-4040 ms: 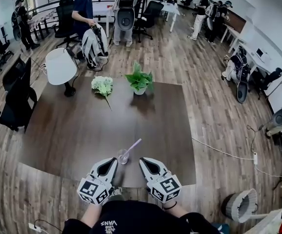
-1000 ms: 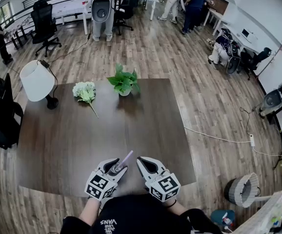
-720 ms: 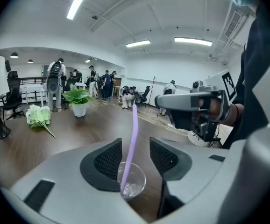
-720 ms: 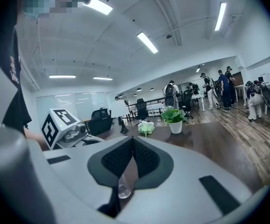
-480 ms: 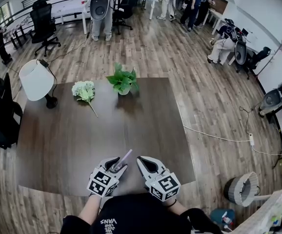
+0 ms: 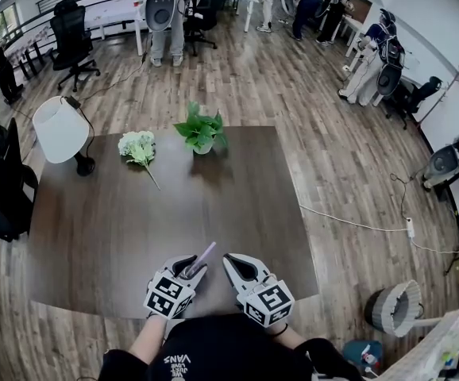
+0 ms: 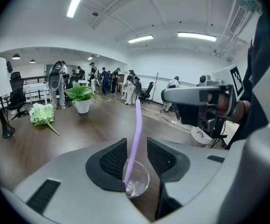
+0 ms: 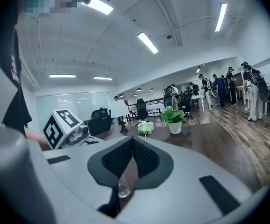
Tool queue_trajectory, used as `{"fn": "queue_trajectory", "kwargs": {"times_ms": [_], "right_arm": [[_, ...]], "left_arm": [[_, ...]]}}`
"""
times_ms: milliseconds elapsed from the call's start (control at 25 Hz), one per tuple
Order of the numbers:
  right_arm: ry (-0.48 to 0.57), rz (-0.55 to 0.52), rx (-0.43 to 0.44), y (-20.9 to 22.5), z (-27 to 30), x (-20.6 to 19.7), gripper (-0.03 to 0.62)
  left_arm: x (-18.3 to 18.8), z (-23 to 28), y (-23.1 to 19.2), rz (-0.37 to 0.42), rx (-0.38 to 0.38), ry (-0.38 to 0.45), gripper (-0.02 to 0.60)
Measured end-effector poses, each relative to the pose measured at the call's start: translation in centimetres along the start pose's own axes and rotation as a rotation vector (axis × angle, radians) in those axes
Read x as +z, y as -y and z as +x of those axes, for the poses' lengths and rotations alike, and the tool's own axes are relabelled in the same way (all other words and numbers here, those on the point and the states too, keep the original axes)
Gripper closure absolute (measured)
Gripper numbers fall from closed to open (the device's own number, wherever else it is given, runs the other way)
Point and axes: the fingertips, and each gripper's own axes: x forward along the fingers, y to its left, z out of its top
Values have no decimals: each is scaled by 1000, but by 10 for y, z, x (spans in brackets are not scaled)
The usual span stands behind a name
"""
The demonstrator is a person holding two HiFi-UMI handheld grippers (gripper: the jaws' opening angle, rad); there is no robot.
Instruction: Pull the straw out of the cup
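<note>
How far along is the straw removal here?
Done: the left tool brackets the cup. In hand: its jaws have just been closing on it; firm grip unclear. Left: the right tool, shut and empty, should likely take the purple straw, which stands in the cup, and pull it out.

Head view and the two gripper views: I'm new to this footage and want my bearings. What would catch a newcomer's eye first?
A purple straw stands slanted in a small clear cup at the near edge of the dark table, between the left tongs, whose jaws have just been closing around the cup. The right tongs are shut beside it. At the far end sit a potted plant and a bunch of white flowers.
</note>
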Motion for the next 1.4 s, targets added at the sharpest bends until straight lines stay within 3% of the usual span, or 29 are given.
{"fn": "queue_trajectory", "kwargs": {"times_ms": [200, 280, 680, 1400], "right_arm": [[-2, 1, -2, 2, 0, 0, 577], [-3, 2, -3, 2, 0, 0, 577], [-4, 4, 9, 1, 5, -1, 577], [-10, -5, 52, -7, 13, -1, 577]], "left_arm": [[-1, 0, -6, 6, 35, 3, 530], [0, -1, -8, 4, 46, 9, 540], [2, -4, -10, 4, 49, 27, 545], [34, -36, -18, -3, 122, 192, 548]]}}
